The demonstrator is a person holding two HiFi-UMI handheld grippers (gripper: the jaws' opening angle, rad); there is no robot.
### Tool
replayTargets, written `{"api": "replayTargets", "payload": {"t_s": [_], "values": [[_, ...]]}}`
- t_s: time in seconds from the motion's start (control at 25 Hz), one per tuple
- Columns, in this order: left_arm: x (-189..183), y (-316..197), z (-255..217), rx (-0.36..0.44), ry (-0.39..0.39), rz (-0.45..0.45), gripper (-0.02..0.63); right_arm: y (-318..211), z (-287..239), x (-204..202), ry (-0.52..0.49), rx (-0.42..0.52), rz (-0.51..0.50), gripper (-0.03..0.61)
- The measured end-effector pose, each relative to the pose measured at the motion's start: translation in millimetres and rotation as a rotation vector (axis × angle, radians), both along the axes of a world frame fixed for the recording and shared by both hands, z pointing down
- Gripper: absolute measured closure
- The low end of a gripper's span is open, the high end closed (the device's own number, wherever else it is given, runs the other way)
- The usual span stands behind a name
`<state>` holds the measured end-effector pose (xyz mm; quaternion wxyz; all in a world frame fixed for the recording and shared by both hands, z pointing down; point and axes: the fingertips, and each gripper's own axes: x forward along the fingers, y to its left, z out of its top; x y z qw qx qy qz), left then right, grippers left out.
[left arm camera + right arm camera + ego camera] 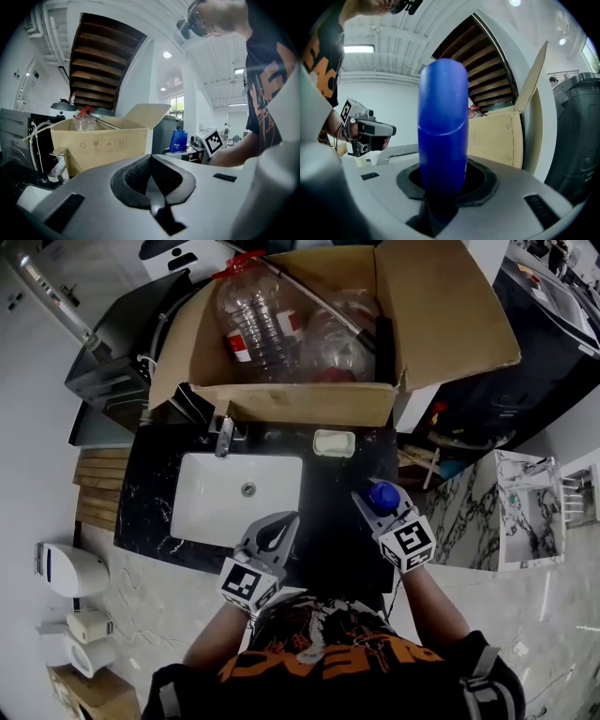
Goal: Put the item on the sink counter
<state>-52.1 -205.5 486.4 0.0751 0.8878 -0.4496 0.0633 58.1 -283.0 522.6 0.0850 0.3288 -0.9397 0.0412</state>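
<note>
Blue bottle [443, 126] upright in right gripper [443, 197]

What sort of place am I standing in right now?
Likely a workshop or showroom mock-up of a bathroom: a black sink counter with white basin and faucet, a cardboard box of bottles beyond it, another marble vanity alongside.

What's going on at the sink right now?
A person is working two handheld grippers at a sink. The right gripper is shut on a blue bottle, held upright over the black counter just right of the basin. Whether it has touched down can't be told. The left gripper is shut and empty, at the basin's front edge. A box holding plastic bottles sits behind the basin.
</note>
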Motion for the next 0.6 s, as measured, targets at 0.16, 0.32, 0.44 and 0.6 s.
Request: {"api": "replayTargets", "payload": {"t_s": [0.16,0.32,0.44,0.6], "values": [[17,-10,14,-0.008,-0.023,0.026,0.597,-11,21,2,0.009,-0.022,0.008,0.442],[23,-20,45,-0.063,-0.053,0.038,0.597,-22,44,2,0.036,-0.04,0.008,0.442],[23,-25,72,-0.122,-0.086,0.036,0.597,-28,60,-1,0.06,-0.048,0.005,0.442],[23,-26,91,-0.16,-0.102,0.034,0.597,-34,80,0,0.091,-0.07,0.024,0.442]]}}
